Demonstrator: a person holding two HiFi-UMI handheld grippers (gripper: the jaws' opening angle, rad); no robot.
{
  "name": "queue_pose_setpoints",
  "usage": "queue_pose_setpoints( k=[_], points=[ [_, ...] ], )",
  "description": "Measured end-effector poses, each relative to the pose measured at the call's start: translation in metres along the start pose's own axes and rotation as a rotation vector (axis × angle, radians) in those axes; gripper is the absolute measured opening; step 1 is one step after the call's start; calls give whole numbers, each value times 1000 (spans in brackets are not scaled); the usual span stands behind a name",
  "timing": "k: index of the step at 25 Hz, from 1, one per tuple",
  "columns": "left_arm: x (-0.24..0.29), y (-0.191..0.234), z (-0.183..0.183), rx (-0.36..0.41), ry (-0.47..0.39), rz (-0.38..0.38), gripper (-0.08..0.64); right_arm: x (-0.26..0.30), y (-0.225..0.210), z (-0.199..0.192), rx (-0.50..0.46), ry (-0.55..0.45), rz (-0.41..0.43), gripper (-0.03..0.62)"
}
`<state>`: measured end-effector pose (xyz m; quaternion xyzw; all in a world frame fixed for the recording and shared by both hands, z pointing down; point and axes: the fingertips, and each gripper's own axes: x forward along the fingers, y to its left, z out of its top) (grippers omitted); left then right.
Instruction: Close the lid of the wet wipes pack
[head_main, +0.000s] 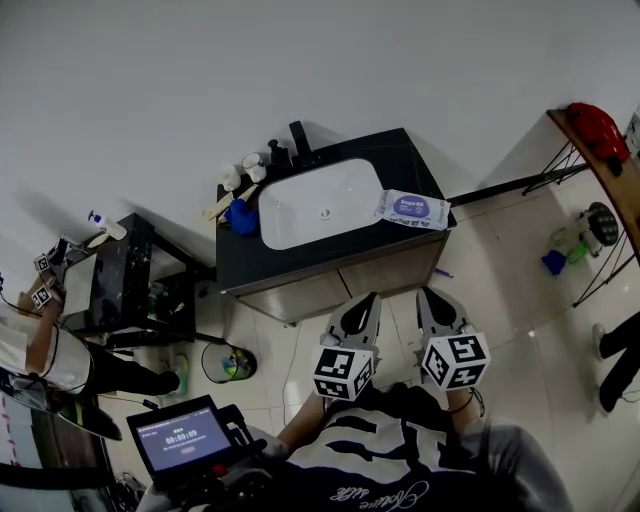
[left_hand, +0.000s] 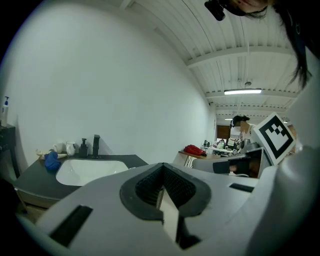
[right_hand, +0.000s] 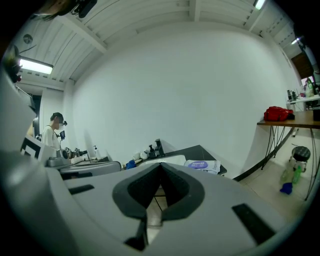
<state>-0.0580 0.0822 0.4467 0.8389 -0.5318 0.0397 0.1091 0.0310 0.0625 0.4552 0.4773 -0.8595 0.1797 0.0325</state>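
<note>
Notably, jaws together on both, right gripper (right_hand: 160, 166) sees the wet wipes pack (right_hand: 201, 165), left gripper (left_hand: 162, 168) just the sink (left_hand: 84, 171).

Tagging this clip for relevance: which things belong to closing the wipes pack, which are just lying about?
Job: wet wipes pack on the counter; left gripper and right gripper, both shut, empty.
Lying about: faucet, blue cloth, bin, red bag.

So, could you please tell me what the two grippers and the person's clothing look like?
The left gripper and right gripper look alike. Each has a pale grey body that tapers to two jaws lined with dark ribbed pads. Each also carries a white cube printed with black square markers. The person's top is dark with white streaks and white script.
</note>
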Motion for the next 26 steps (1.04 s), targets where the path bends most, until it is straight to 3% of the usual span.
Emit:
queue_pose_setpoints(
  k=[4, 14, 19, 26],
  points=[
    [-10, 9, -14, -9, -3, 0, 2, -1, 11, -12, -15, -5, -1, -6],
    [-14, 28, -9, -39, 2, -6, 2, 9, 26, -10, -29, 16, -15, -6],
    [-12, 8, -16, -35, 8, -21, 2, -9, 14, -16, -25, 12, -29, -6],
    [-15, 40, -10, -56, 29, -30, 2, 17, 36, -11, -29, 39, -39, -6]
  ],
)
